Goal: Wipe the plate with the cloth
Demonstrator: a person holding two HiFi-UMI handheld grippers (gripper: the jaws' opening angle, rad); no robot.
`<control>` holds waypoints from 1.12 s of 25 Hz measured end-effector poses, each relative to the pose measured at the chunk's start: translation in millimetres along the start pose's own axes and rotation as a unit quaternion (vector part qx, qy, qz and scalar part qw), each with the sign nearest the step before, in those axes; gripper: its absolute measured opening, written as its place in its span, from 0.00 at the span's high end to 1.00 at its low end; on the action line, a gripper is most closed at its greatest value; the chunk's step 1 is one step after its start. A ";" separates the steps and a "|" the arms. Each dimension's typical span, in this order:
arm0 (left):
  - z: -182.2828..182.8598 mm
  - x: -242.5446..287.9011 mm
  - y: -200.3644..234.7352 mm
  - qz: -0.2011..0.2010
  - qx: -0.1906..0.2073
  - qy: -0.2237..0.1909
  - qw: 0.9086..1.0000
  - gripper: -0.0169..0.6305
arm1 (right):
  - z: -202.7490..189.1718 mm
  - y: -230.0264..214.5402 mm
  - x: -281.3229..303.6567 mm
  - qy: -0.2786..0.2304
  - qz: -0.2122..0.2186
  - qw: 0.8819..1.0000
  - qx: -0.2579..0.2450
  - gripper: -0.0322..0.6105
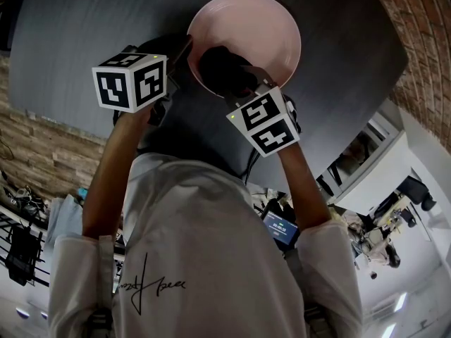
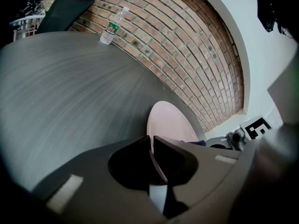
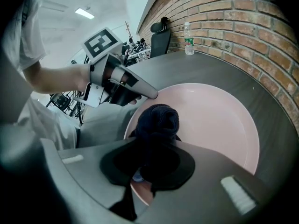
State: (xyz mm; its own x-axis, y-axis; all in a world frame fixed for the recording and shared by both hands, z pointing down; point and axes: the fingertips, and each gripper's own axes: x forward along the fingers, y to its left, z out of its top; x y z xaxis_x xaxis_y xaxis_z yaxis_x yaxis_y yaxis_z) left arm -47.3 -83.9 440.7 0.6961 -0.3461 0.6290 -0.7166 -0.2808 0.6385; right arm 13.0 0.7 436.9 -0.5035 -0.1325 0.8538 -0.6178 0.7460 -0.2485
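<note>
The left gripper (image 2: 151,147) fingers pinch the plate (image 3: 215,120) rim; the right gripper (image 3: 154,158) fingers clamp the cloth (image 3: 158,119).

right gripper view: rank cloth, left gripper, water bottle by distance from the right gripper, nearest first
1. cloth, in its jaws.
2. left gripper, on the plate's left rim.
3. water bottle, far back, upper right.
</note>
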 end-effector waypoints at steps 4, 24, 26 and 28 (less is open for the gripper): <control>4.5 -0.5 0.1 0.002 0.007 -0.005 1.000 0.91 | -6.3 -0.3 -2.7 0.009 0.003 1.000 -0.004 0.85; 6.9 -2.6 -0.4 0.004 0.012 -0.008 1.000 0.91 | -25.5 -7.5 -14.9 0.053 0.007 0.997 -0.048 0.84; 7.3 -2.6 -0.2 0.005 0.012 -0.008 1.000 0.91 | -27.0 -9.3 -16.2 0.057 0.006 0.997 -0.050 0.84; 7.2 -2.8 -0.2 0.006 0.014 -0.007 1.000 0.91 | -28.4 -11.4 -17.6 0.061 0.003 0.997 -0.054 0.84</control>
State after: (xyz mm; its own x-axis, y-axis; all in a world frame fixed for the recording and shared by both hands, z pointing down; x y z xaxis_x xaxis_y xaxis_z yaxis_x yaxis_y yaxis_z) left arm -49.5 -89.3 435.6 0.6873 -0.3615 0.6300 -0.7256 -0.3014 0.6186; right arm 46.0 13.1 437.7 -0.4251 -0.0530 0.9036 -0.5429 0.8138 -0.2076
